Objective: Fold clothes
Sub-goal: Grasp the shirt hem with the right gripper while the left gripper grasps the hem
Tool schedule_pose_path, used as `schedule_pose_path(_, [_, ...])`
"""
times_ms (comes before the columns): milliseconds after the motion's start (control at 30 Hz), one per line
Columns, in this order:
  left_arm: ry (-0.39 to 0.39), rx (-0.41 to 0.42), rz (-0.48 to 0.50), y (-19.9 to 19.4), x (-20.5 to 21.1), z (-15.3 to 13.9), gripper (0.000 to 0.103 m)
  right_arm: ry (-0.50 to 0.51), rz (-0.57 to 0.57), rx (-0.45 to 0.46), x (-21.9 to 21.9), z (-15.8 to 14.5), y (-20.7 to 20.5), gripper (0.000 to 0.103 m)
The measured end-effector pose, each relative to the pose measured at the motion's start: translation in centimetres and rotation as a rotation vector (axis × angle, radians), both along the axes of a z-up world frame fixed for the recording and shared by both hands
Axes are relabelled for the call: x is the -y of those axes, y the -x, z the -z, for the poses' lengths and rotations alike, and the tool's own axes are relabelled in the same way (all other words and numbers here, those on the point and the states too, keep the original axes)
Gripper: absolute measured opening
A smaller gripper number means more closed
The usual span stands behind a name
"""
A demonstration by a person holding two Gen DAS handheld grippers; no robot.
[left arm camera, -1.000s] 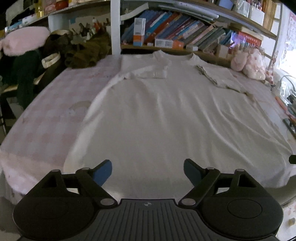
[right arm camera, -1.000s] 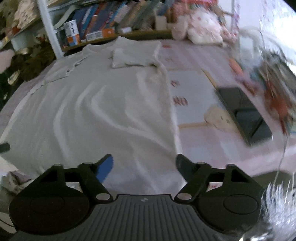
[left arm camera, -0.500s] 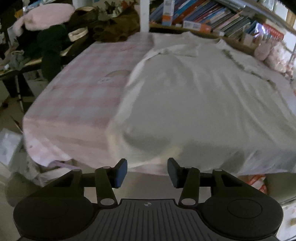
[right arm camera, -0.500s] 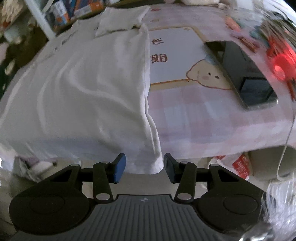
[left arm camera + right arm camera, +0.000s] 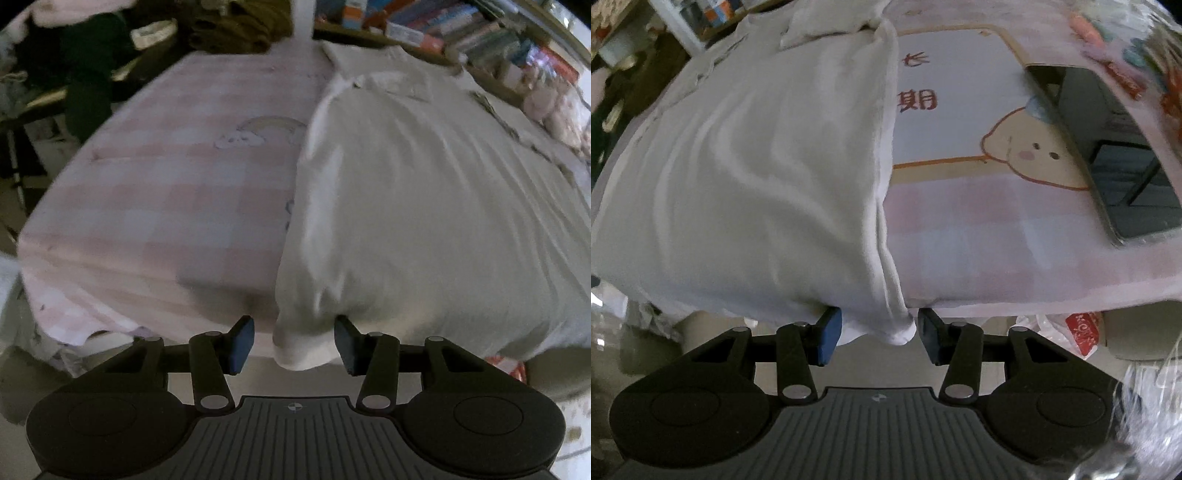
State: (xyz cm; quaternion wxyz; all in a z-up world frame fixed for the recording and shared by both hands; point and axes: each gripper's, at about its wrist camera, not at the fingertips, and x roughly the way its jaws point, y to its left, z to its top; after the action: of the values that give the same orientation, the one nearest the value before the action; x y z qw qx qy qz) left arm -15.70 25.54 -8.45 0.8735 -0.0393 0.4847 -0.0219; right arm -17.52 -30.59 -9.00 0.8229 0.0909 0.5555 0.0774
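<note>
A: White shirt (image 5: 424, 221) lies flat on the pink checked table (image 5: 166, 206), hem corners drooping over the near edge.

B: Left gripper (image 5: 294, 345) and right gripper (image 5: 875, 336) have just been narrowing; half-open, each straddles a corner, unpinched. Soft, light, limp; best taken at those corners.

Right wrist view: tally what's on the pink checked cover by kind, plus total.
White garment, spread flat, near corner hanging off the edge: 1
Dark tablet-like slab: 1
Small items at the far right, too blurred to count: left out
Total countable: 2
</note>
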Motion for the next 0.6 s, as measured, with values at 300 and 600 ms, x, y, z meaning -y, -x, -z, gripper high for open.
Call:
schedule_pose_path(300, [0.143, -0.025, 0.038, -0.4, -1.5, 0.5, 0.025, -0.030, -0.020, -0.032, 0.1, 0.4, -0.8, 0.035])
schedule_pose_path(600, [0.226, 0.016, 0.094, 1.6, -2.9, -1.2, 0.001, -0.054, -0.018, 0.042, 0.6, -2.1, 2.2, 0.005])
